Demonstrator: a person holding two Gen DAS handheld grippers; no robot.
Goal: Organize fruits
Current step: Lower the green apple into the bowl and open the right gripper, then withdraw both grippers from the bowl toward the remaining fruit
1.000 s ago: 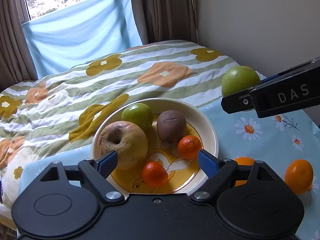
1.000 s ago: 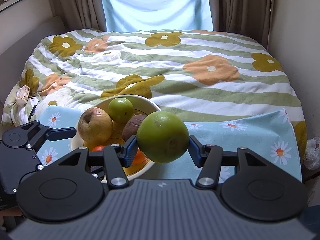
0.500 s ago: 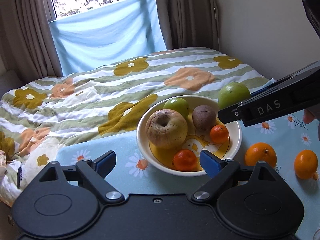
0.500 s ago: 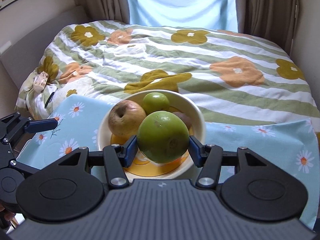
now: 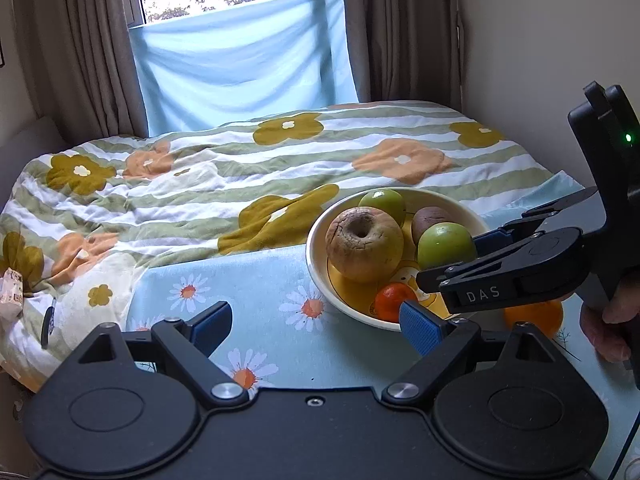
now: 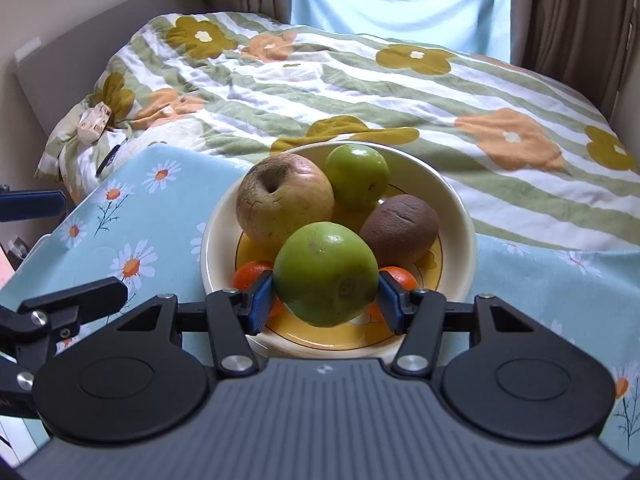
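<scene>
Behind the daisy cloth (image 6: 132, 216) a flowered bedspread (image 6: 360, 88) is filling the room, and you are working at its near edge. You are carrying the green apple (image 6: 326, 274) in your right gripper (image 6: 326, 296), whose jaws are clenched on its sides; a second ago it was hanging beside the bowl (image 6: 460, 216), and now you are holding it over the bowl's near half, in front of the wrinkled apple (image 6: 284, 196) and the brown fruit (image 6: 400, 230). That means this fruit is nearly placed, I judge; lowering and letting go is what remains. Your left gripper (image 5: 316, 320) is waiting with its jaws spread and empty, and you are drawing it back from the bowl. The left view is showing an orange (image 5: 534, 318) on the cloth just outside the bowl, half hidden behind the right gripper and missing from the right view. The right view is showing both tangerines (image 6: 254, 272) under the apple.
</scene>
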